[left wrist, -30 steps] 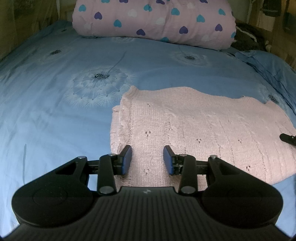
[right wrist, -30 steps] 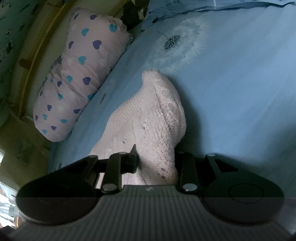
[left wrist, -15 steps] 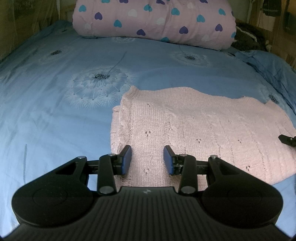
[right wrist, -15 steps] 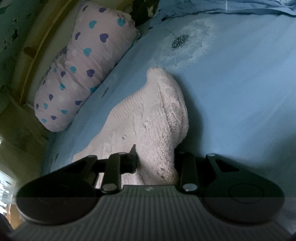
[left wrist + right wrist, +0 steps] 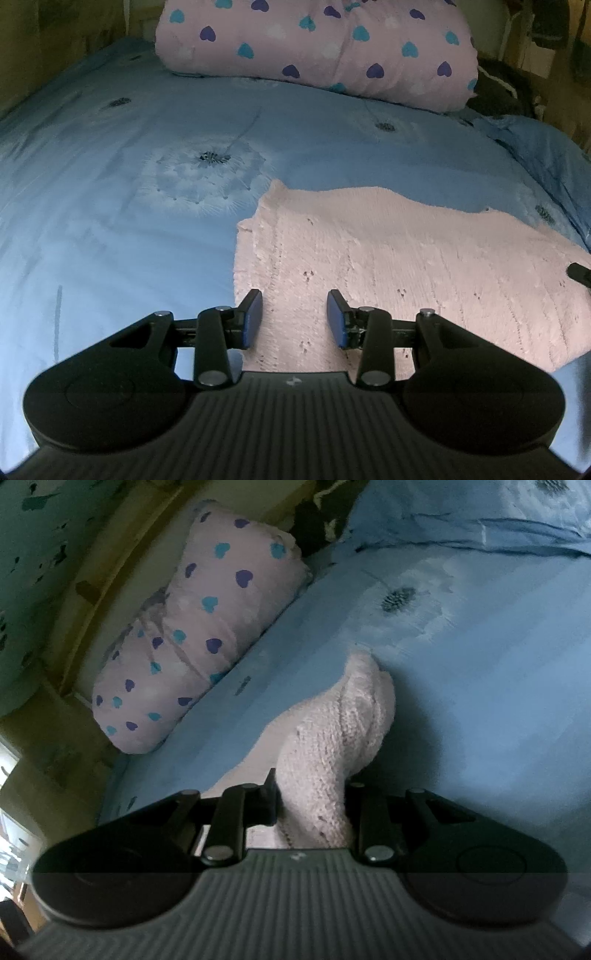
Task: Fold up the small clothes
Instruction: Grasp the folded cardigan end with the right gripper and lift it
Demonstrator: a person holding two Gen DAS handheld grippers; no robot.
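Pink knit bunches between the pads of the right gripper (image 5: 312, 805), which pinches a raised edge of the small sweater (image 5: 332, 738) clear of the blue bedsheet (image 5: 480, 701); beyond its fingers the lifted fabric hangs in a hump, and farther off lies the heart-print pillow (image 5: 199, 627). The left gripper (image 5: 294, 319) hovers with fingers spread, nothing between them, low over the near hem of the sweater (image 5: 388, 266), which lies mostly flat ahead of and to the right of those fingers. Past the garment stretches the dandelion-print bedsheet (image 5: 110, 184), then the pillow (image 5: 314, 48) at the headboard end.

Only one side appears held. If the right gripper carries its edge across while the left stays open, the loose knit will likely drag and slide on the smooth sheet rather than crease, leaving a skewed fold. The chunky, stretchy weave could also slip from a shallow pinch, or sag so the lifted corner lands short. Pulling too high might tug the flat half out of line.
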